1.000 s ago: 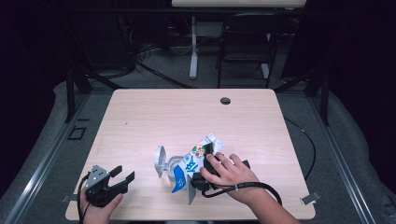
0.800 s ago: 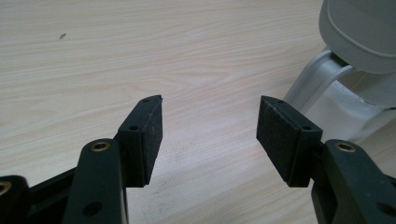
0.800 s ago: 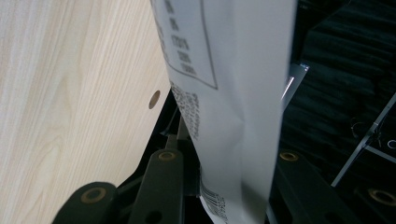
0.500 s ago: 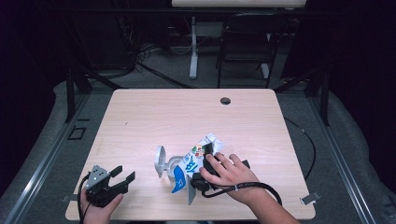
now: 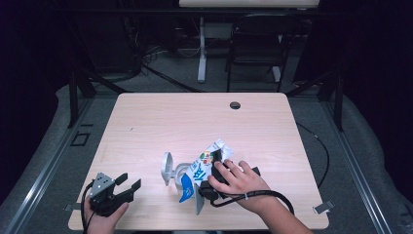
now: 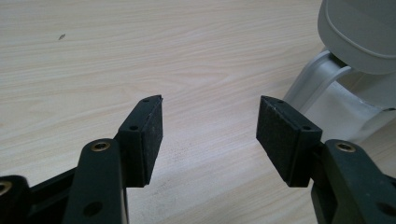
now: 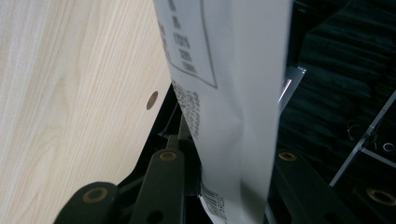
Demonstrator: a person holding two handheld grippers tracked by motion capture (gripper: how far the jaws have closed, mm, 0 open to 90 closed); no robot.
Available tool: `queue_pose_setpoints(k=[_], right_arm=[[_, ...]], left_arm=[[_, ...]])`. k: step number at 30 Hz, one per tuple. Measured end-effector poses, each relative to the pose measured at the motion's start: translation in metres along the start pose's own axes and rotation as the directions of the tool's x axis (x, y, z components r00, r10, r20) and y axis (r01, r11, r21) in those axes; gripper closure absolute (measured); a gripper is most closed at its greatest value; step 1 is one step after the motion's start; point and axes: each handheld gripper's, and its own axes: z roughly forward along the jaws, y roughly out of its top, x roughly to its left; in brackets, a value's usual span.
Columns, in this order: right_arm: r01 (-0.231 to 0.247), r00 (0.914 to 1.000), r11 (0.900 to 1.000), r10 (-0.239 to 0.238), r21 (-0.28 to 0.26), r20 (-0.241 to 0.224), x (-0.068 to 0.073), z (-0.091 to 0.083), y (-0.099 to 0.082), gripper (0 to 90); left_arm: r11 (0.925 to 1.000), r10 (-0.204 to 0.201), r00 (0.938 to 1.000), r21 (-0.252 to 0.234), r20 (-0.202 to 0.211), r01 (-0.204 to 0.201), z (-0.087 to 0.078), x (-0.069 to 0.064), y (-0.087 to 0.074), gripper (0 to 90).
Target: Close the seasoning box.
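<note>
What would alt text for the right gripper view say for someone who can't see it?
A white printed paper carton stands clamped between the right tongs, its small print and barcode facing the camera. The pale wooden table with a round hole lies at left, dark floor at right.

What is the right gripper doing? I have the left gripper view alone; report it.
Observer: The right gripper is closed on a white printed carton.
Operator: Place that carton against the grey stand.
Observer: In the high view the carton lies tilted close beside the grey stand, on its right.
Operator: Now place my left gripper.
Observer: The left gripper sits open near the table's front left corner, apart from both.
</note>
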Motion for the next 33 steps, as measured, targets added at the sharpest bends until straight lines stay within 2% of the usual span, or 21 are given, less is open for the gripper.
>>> queue_pose_setpoints(k=[33], right_arm=[[0.019,0.9998,0.9998,-0.019,-0.001,0.011,-0.0033,-0.0008,-0.0002,75.6]], left_arm=[[1.0000,0.000,1.0000,0.002,0.001,0.000,-0.0015,0.0004,0.0004,41.4]])
